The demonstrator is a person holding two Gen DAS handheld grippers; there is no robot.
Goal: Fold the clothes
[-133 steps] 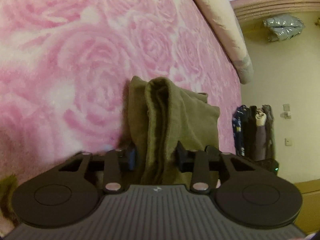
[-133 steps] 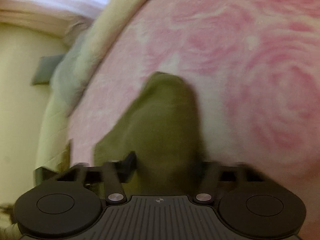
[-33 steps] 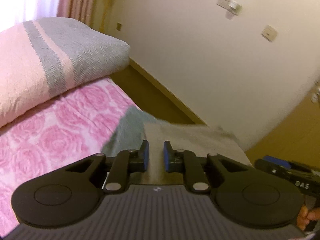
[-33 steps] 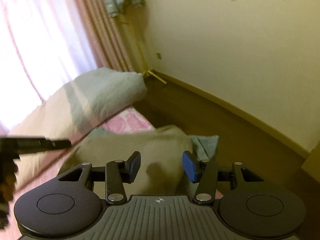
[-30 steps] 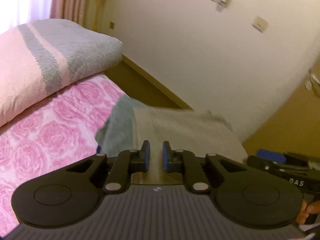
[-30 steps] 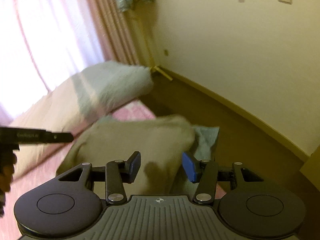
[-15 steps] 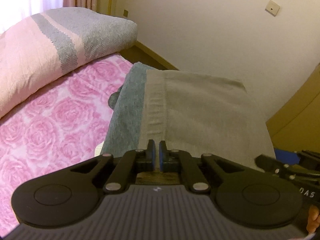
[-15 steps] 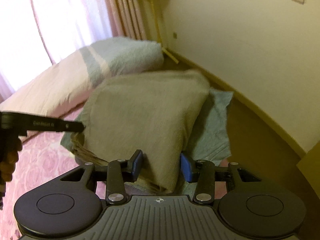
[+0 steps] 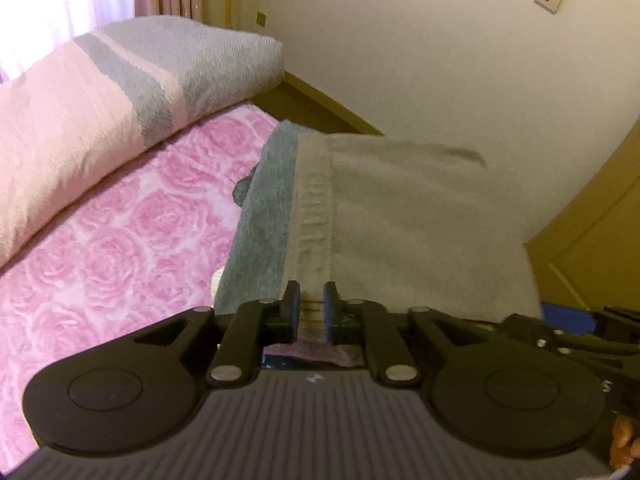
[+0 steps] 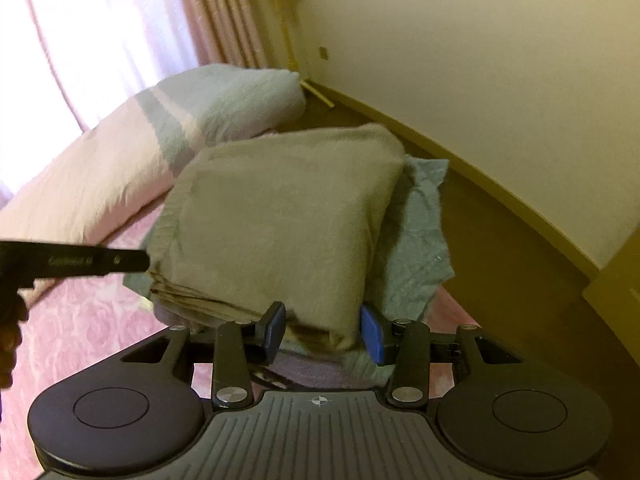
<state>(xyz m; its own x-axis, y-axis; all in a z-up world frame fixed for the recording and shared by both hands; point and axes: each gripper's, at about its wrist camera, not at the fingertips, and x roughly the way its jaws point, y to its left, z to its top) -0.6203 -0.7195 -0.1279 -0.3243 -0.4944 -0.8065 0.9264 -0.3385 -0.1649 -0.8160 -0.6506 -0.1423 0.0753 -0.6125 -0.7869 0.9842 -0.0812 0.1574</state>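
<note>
Left wrist view: looking along the left claw (image 9: 311, 312). Clenched tight on the near edge of the folded tan cloth (image 9: 420, 220), right at its stitched hem. Only a thin gap between the two pads, filled with layers of tan cloth. Lying flat on top of a grey-green cloth (image 9: 264, 220), with the grey-green one sticking out on the left side. Both resting on the pink rose blanket (image 9: 120, 248) on the bed. Farther back, a big pillow (image 9: 120, 80) in pink and grey stripes. Behind all that, a pale wall (image 9: 440, 60) and a strip of brown floor.

Right wrist view: looking along the right claw (image 10: 324, 332). Released, pads spread wide, one on each side of the near corner of the folded tan cloth (image 10: 288, 216). Left pad close against the cloth; right pad a little apart from it. Grey-green cloth (image 10: 420, 240) peeking out under the tan one on the right side and at the front. Left claw's black tip reaching in from the left, touching the tan cloth's left edge. Part of a hand (image 10: 10, 328) at the far left edge. Pillow (image 10: 140, 152) behind the pile. Pink curtain (image 10: 224, 20) by the bright window.
</note>
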